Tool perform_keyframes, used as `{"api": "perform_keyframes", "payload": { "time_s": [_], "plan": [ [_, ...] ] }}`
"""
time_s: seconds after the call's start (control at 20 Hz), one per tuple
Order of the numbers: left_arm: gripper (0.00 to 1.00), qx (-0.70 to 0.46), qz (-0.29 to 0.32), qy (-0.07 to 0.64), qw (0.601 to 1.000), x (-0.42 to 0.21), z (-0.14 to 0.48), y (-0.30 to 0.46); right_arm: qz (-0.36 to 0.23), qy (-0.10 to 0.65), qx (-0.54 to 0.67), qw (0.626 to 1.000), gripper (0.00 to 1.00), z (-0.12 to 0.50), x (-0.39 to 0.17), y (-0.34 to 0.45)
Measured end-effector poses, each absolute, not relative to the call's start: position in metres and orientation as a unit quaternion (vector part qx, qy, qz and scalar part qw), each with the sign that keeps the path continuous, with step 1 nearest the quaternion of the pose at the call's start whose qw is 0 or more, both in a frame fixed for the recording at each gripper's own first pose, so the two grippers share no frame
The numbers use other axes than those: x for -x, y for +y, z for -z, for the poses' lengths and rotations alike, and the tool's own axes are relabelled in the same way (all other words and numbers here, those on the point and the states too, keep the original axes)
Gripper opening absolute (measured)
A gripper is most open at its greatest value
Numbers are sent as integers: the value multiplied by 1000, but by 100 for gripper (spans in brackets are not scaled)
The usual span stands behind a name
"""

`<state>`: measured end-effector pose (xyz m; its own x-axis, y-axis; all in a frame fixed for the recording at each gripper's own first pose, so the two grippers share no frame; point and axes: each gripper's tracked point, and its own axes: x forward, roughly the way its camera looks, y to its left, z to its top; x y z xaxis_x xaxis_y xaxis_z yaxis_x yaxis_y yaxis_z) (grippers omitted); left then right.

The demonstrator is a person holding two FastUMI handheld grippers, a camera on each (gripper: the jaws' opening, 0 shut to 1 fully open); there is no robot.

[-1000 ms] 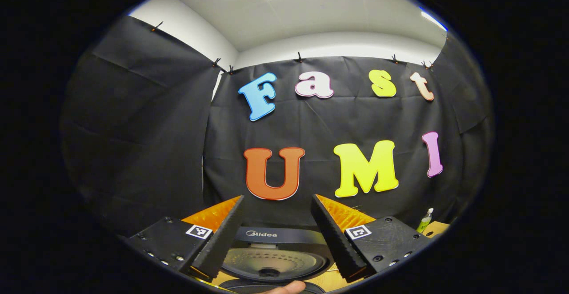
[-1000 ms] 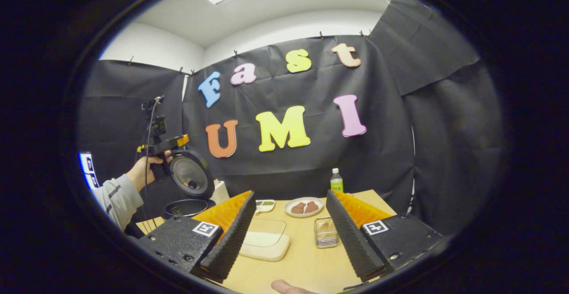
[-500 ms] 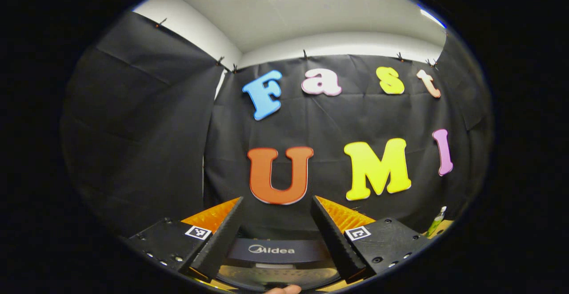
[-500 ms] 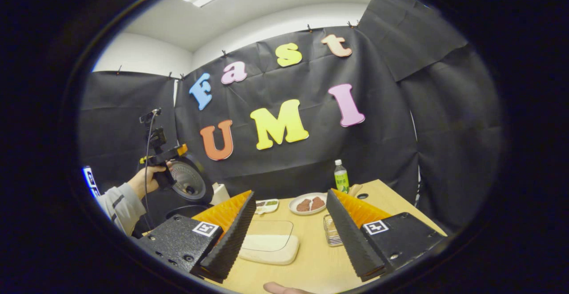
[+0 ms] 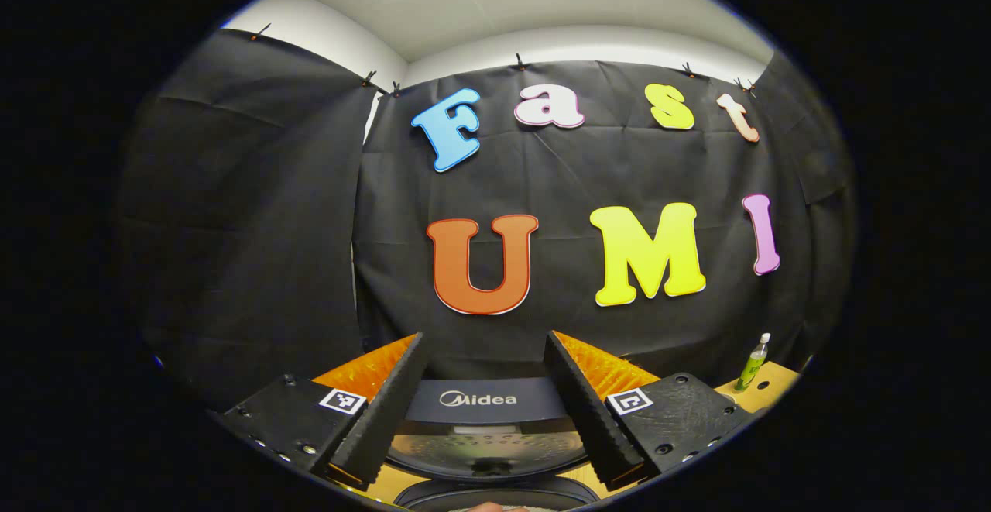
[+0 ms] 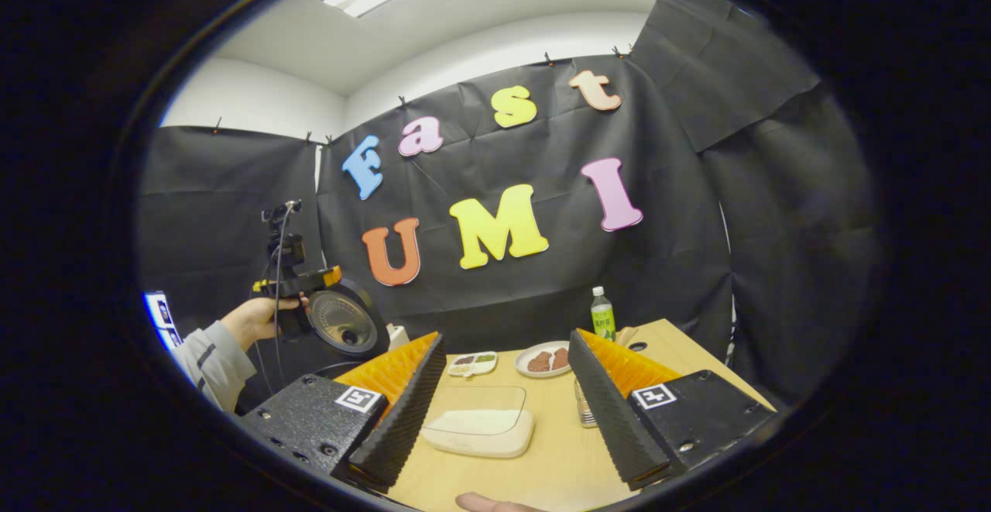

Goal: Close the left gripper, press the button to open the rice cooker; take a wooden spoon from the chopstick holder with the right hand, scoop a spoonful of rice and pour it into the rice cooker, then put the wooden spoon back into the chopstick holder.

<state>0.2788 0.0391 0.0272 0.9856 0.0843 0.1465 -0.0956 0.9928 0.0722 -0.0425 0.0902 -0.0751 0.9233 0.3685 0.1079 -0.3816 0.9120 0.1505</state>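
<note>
My left gripper (image 5: 484,400) hangs with its fingers spread apart and nothing between them, right above the cooker (image 5: 484,438), whose lid (image 5: 474,403) stands open in front of me. My right gripper (image 6: 503,403) is also parted and empty, over the table (image 6: 542,462). Between its fingers I see the rice box (image 6: 480,427). The holder (image 6: 582,413) is partly hidden behind the right finger, past it a plate (image 6: 544,359) and bottle (image 6: 601,314)
</note>
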Motion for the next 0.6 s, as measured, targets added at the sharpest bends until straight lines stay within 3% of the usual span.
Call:
{"api": "perform_keyframes", "payload": {
  "time_s": [0.6],
  "plan": [
    [99,-28,-60,23,998,-253,-17,38,-189,-52,-103,975,100,58,77,72]
  ]
}}
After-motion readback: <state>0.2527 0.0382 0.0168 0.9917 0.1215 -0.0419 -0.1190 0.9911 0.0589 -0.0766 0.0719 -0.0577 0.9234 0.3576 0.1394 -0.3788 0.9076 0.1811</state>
